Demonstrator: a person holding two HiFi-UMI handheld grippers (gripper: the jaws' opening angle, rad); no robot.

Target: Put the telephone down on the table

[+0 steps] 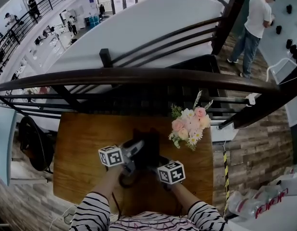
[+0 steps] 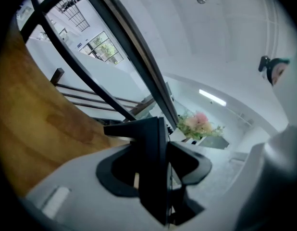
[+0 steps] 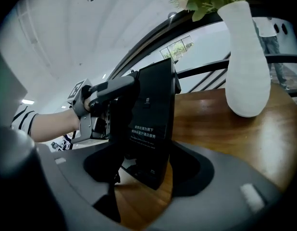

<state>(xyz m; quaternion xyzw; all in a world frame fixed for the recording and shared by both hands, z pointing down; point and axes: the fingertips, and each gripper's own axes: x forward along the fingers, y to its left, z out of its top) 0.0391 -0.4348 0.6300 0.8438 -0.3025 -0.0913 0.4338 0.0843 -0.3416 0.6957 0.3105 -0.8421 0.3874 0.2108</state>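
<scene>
One black telephone [image 3: 153,109] stands upright between two tools over the middle of the one wooden table [image 1: 86,143]. The left tool [image 2: 155,170] is clenched on one edge of it and the right tool [image 3: 148,170] is clenched on its lower part, so both grasp the same telephone. Whether its base touches the wood cannot be told. One white vase [image 3: 244,61] of pink and white flowers [image 1: 189,124] stands on the table just beside it. Beyond the dark railing [image 1: 139,76], one person [image 1: 254,28] stands.
</scene>
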